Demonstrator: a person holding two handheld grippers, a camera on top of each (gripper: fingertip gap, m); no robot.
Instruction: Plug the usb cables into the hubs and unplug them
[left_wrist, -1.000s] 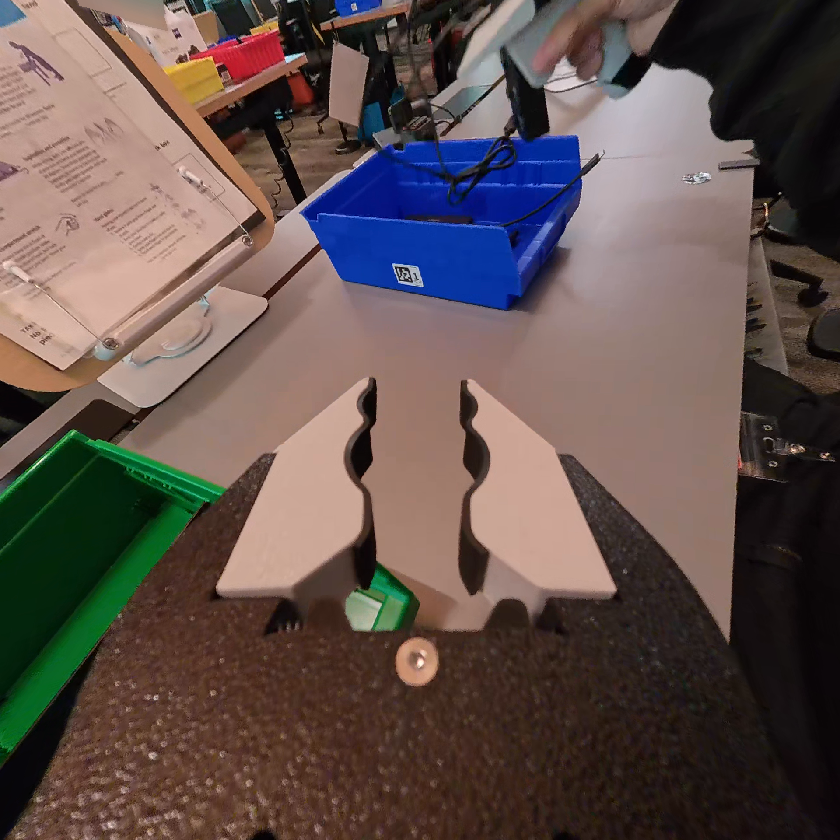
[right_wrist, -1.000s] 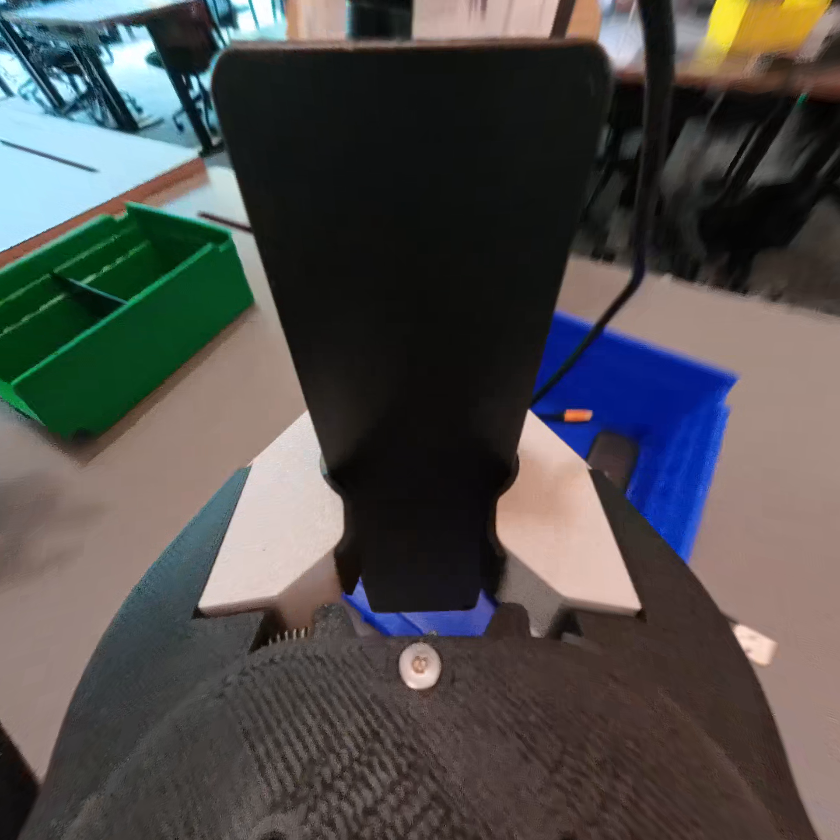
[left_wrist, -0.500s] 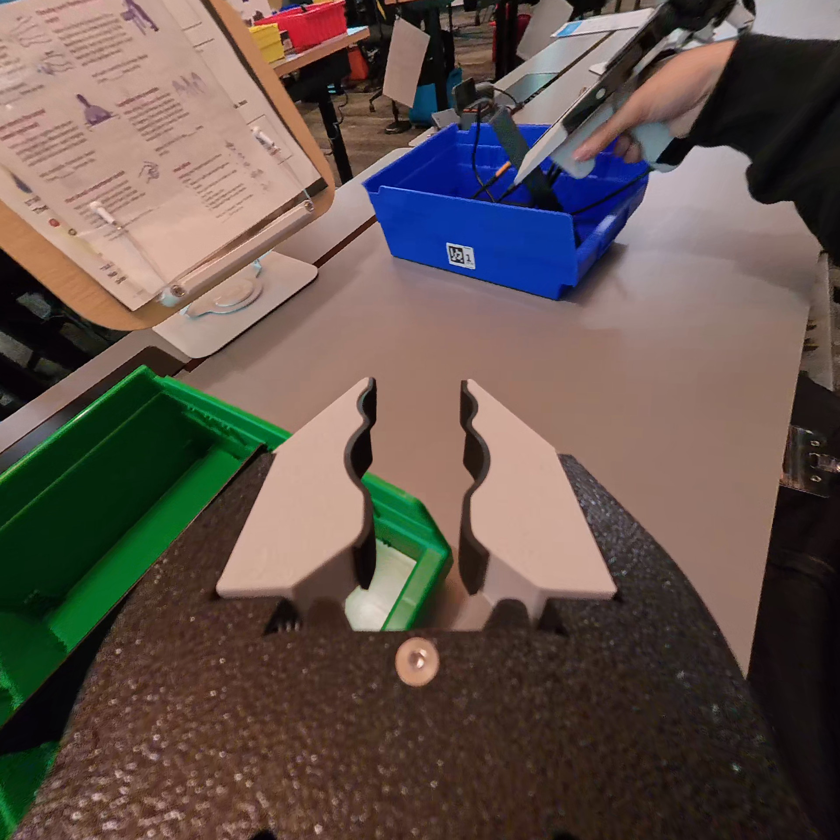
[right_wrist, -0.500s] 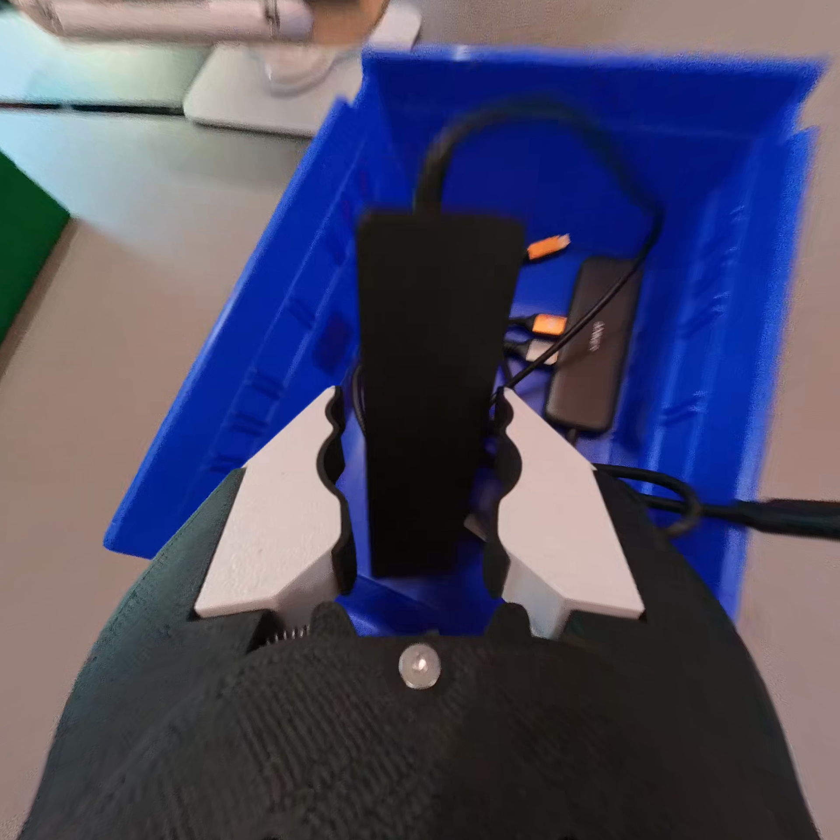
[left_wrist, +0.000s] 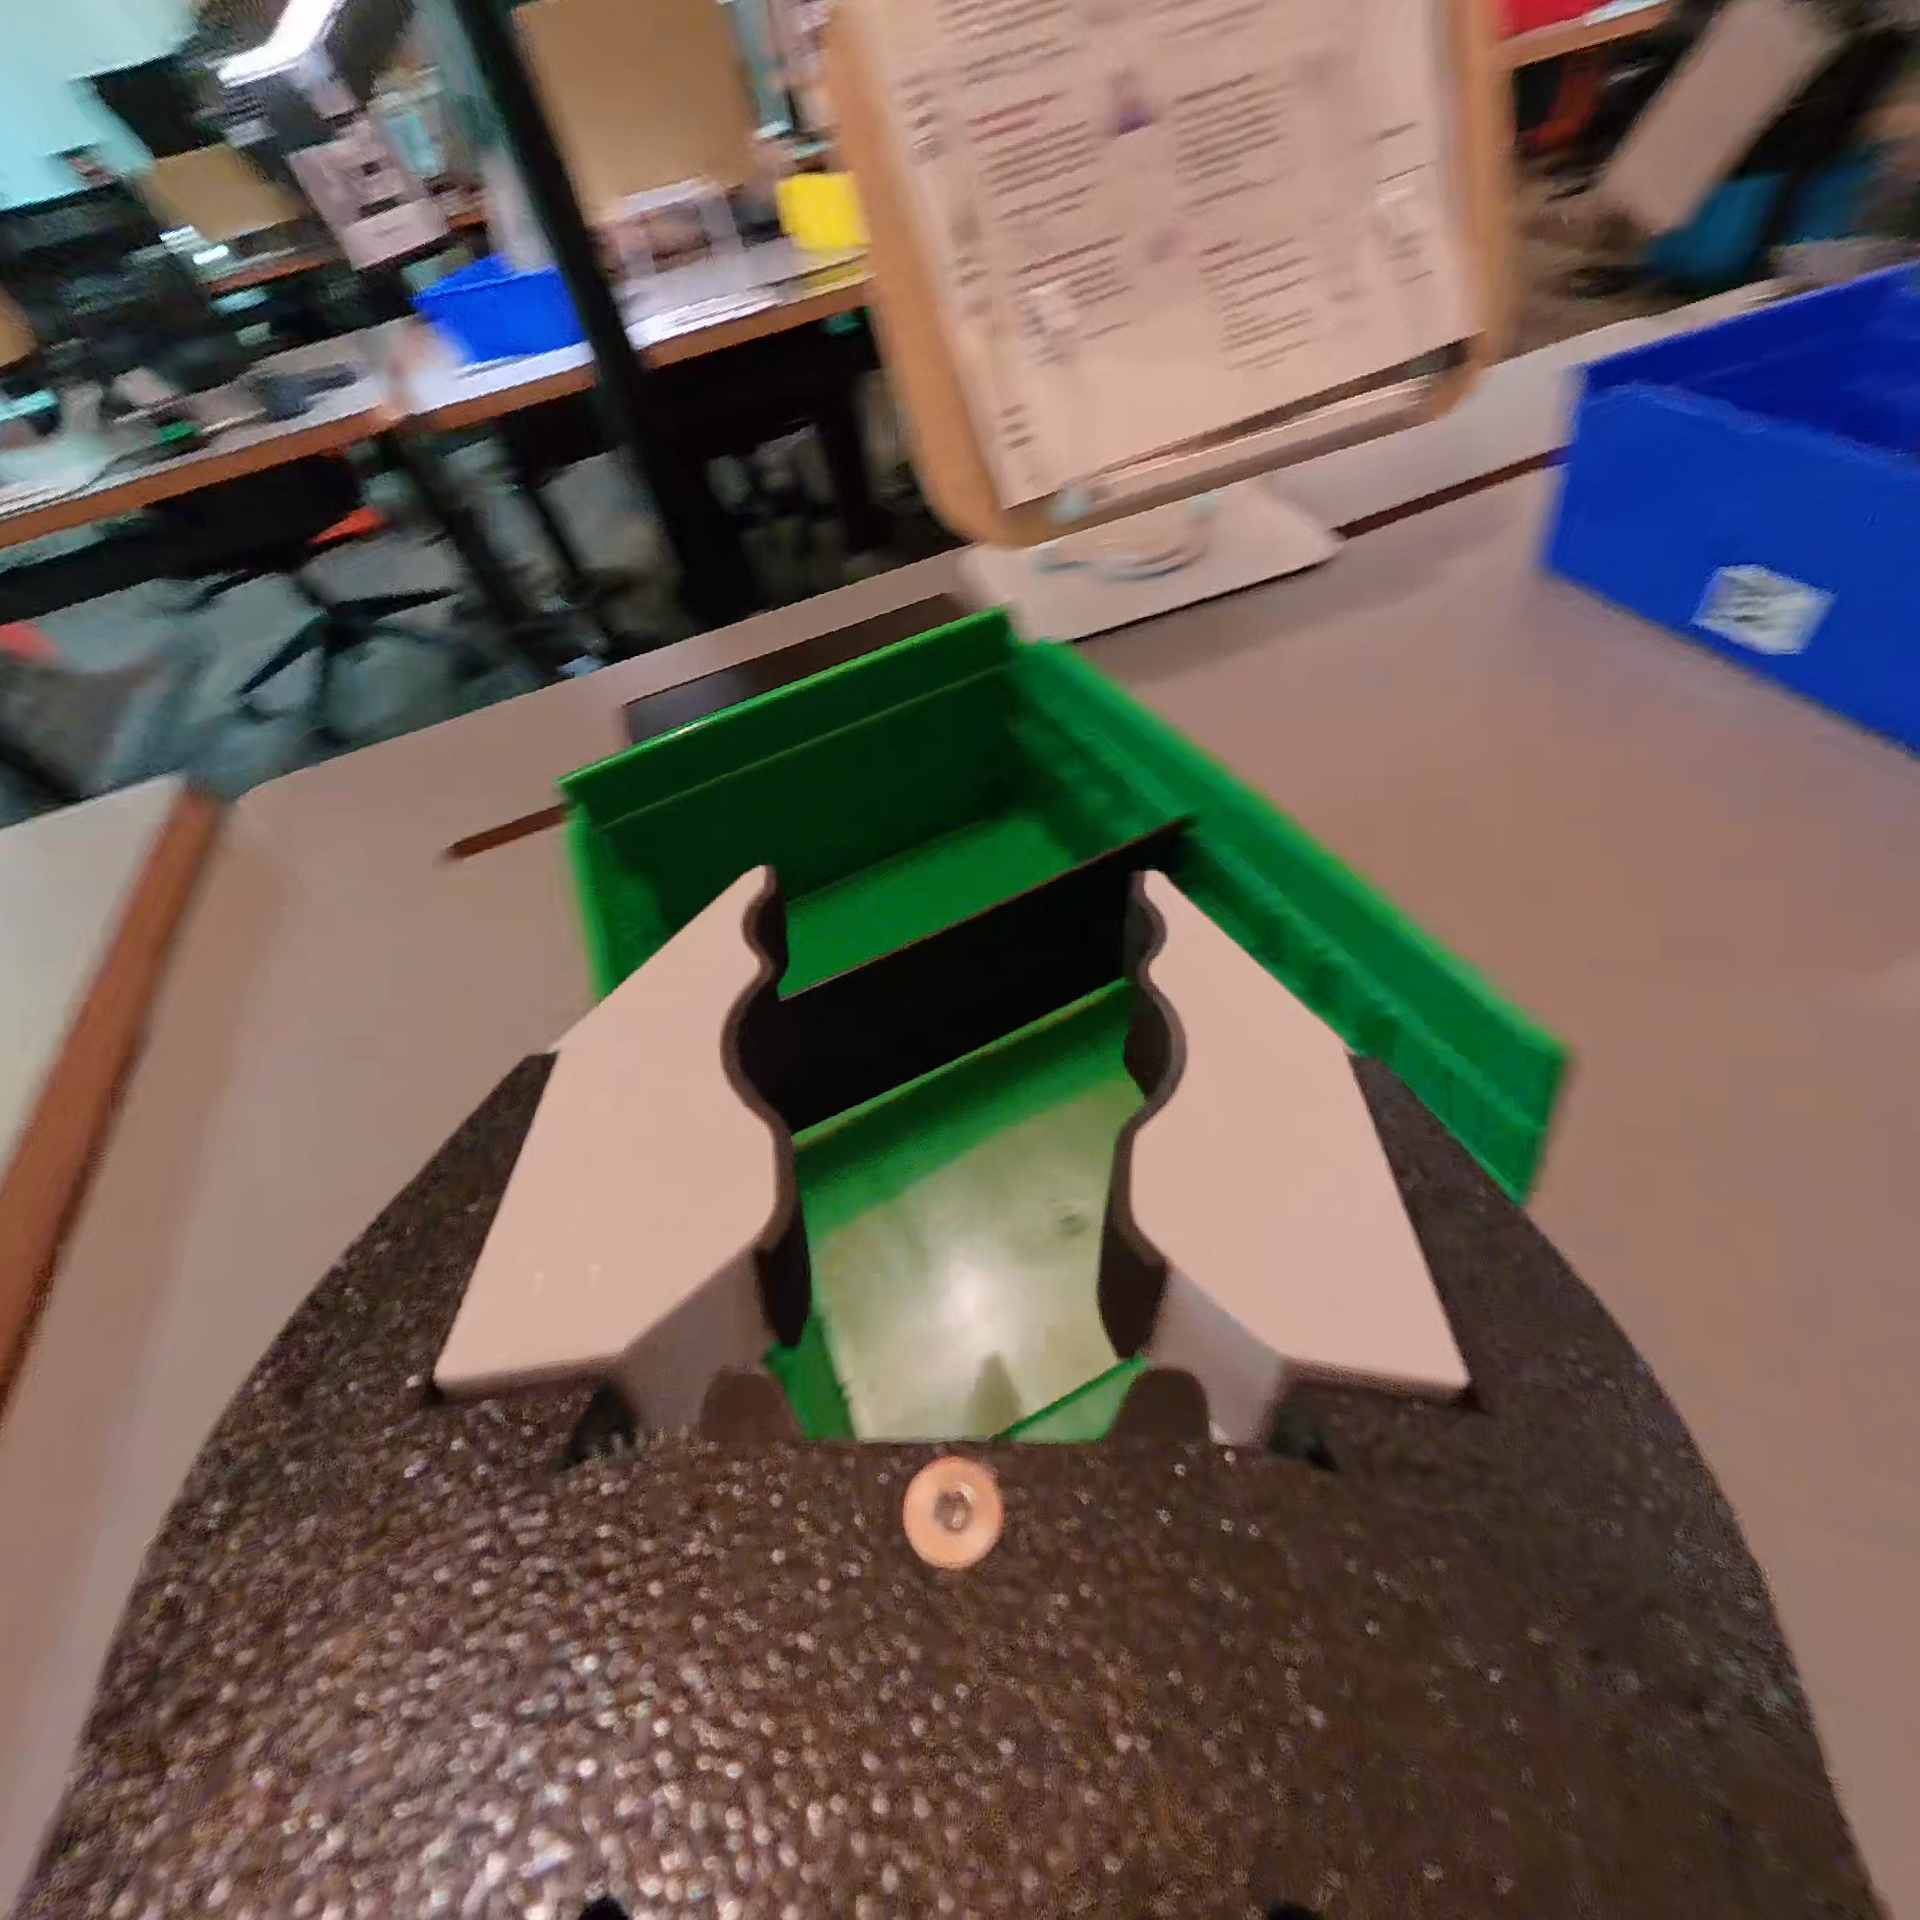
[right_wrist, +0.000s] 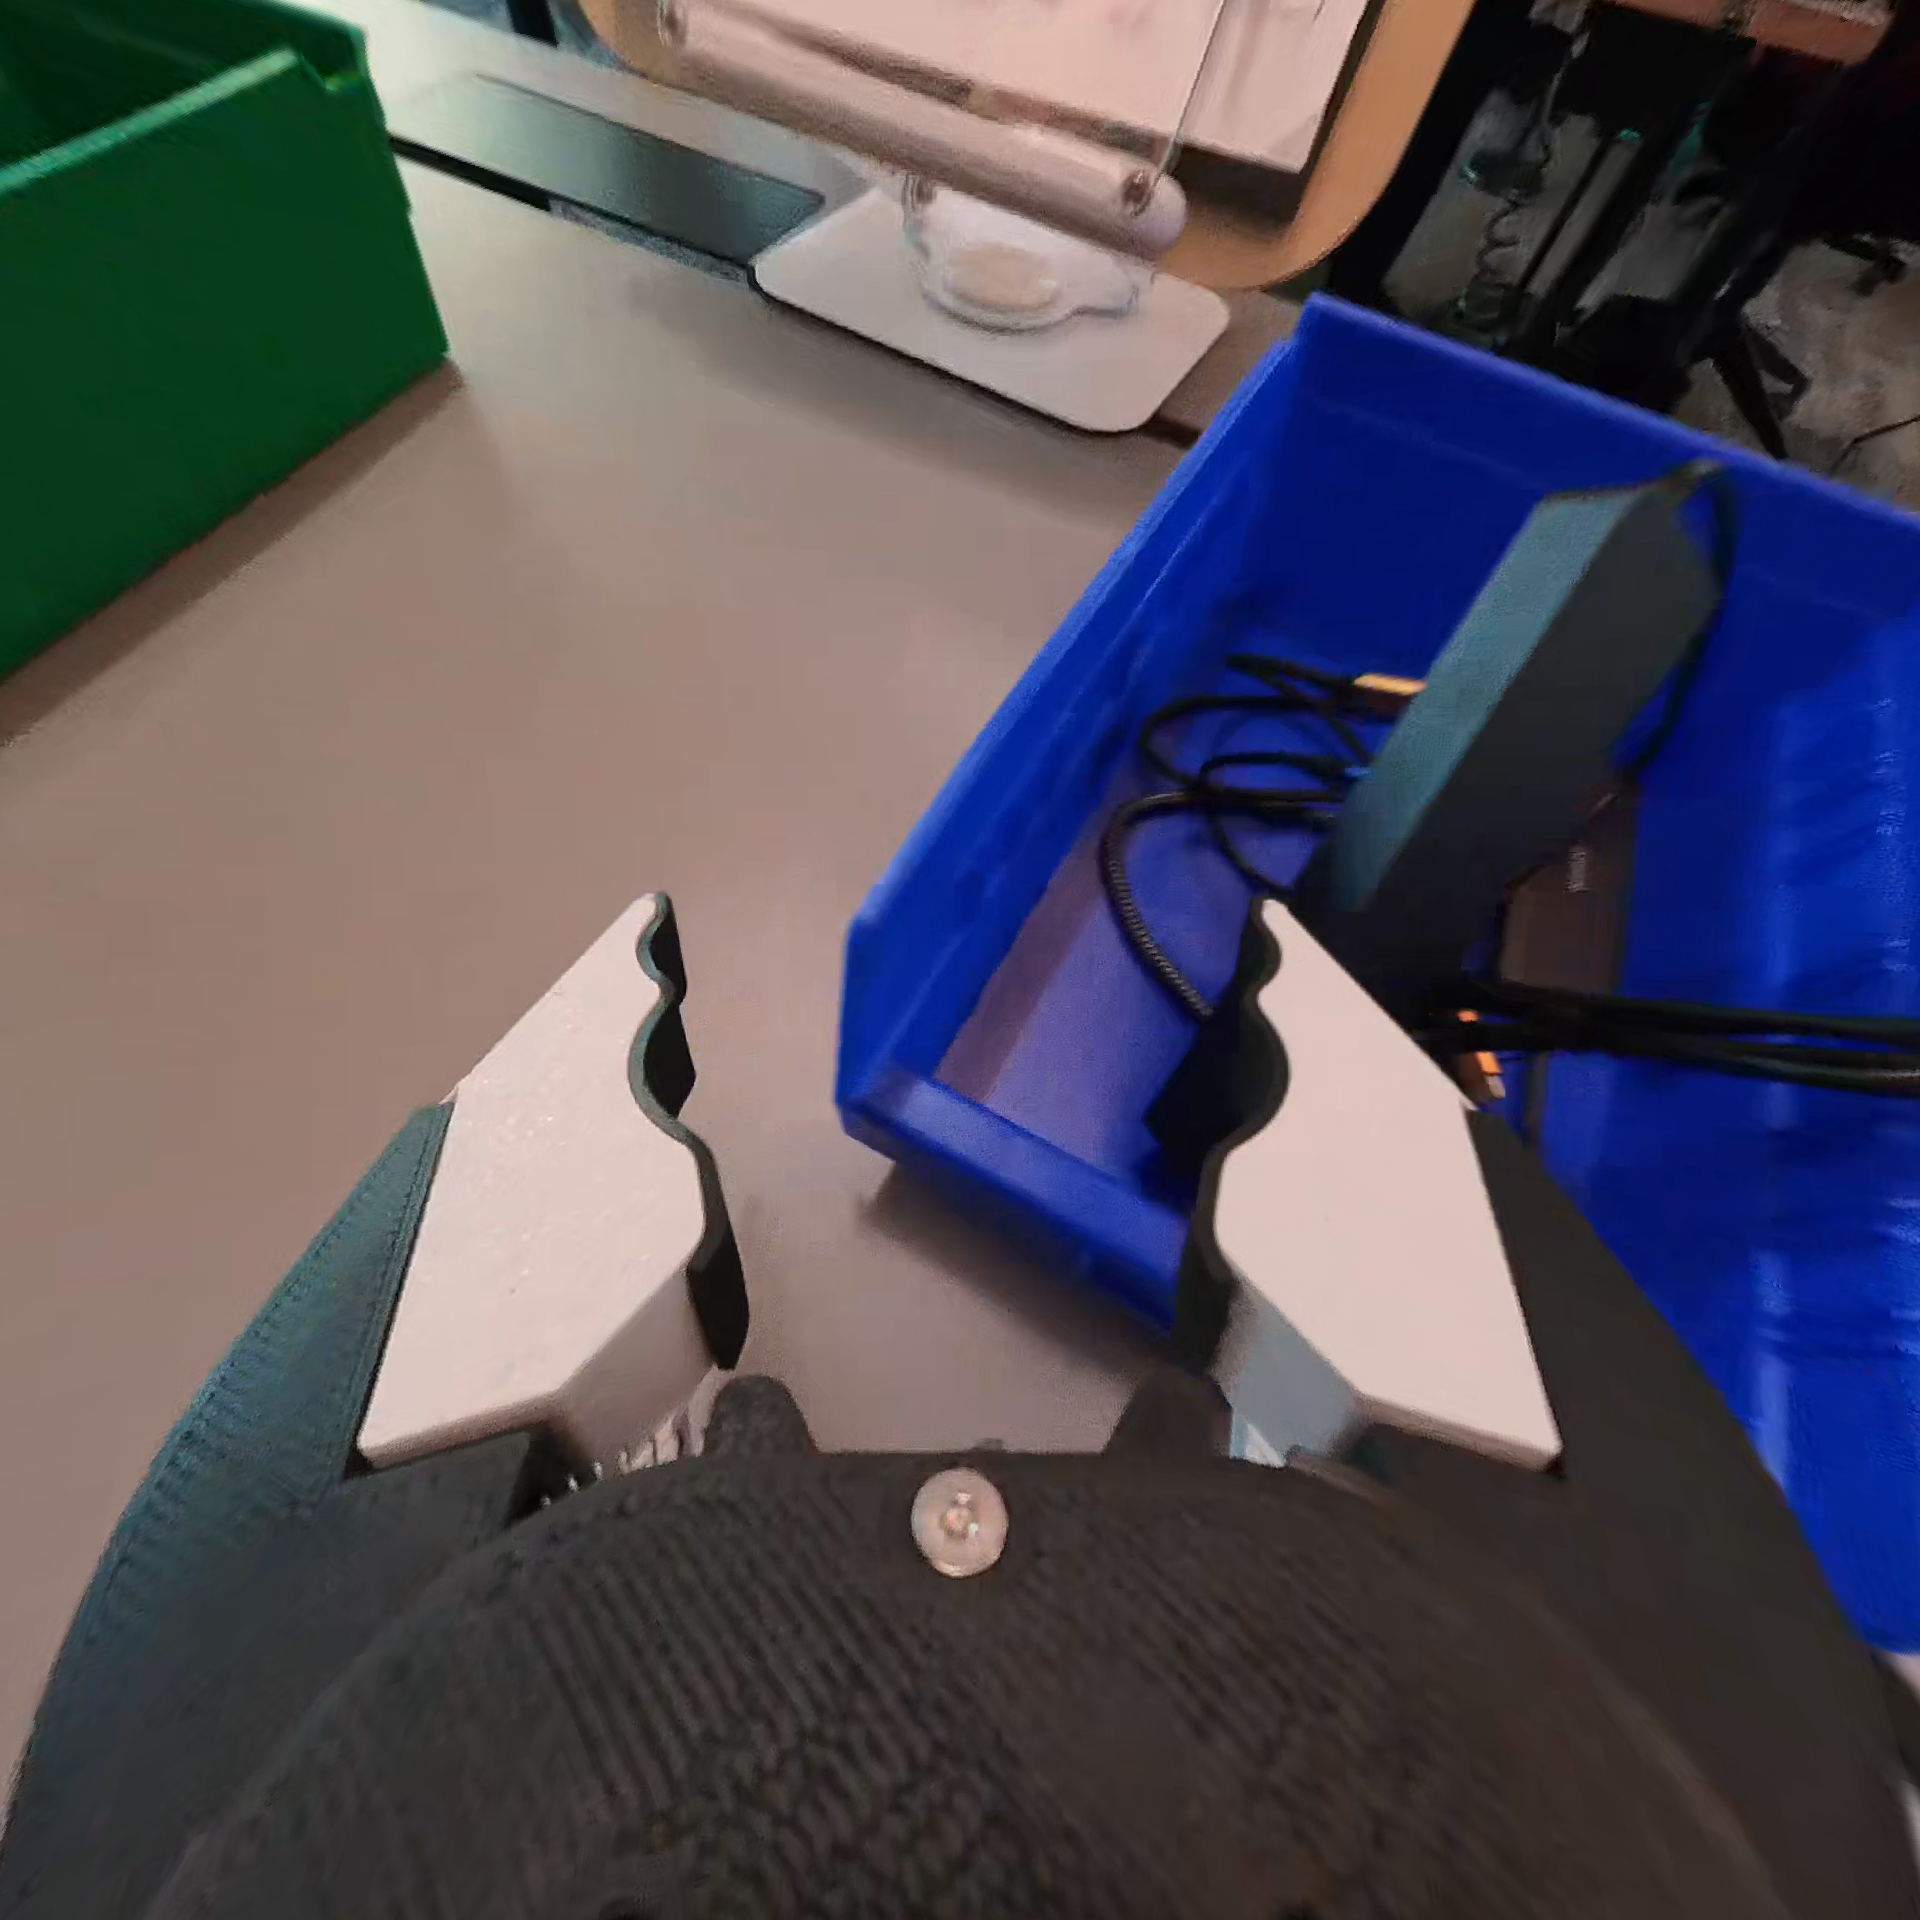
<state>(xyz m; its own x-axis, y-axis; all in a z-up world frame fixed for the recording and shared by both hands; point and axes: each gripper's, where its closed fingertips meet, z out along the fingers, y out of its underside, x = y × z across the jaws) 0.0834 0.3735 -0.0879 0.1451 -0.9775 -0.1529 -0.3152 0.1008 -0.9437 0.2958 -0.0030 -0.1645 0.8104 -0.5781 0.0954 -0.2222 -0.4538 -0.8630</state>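
1. My right gripper (right_wrist: 961, 1122) is spread wide and holds nothing, over bare grey tabletop (right_wrist: 520, 727).
2. Ahead and right of it is the blue plastic bin (right_wrist: 1039, 904). Inside, a flat black rectangular hub (right_wrist: 1527, 707) leans tilted, with thin black USB cables (right_wrist: 1216, 790) coiled beside it.
3. Orange-tipped plugs look loose, not seated, though blur hides the ports.
4. My left gripper (left_wrist: 951, 1039) is moderately open and empty, above the green plastic divided bin (left_wrist: 1299, 935), which looks empty where I can see.
5. Judgement: no plugging in hand now; whether any cycles remain, I cannot tell.
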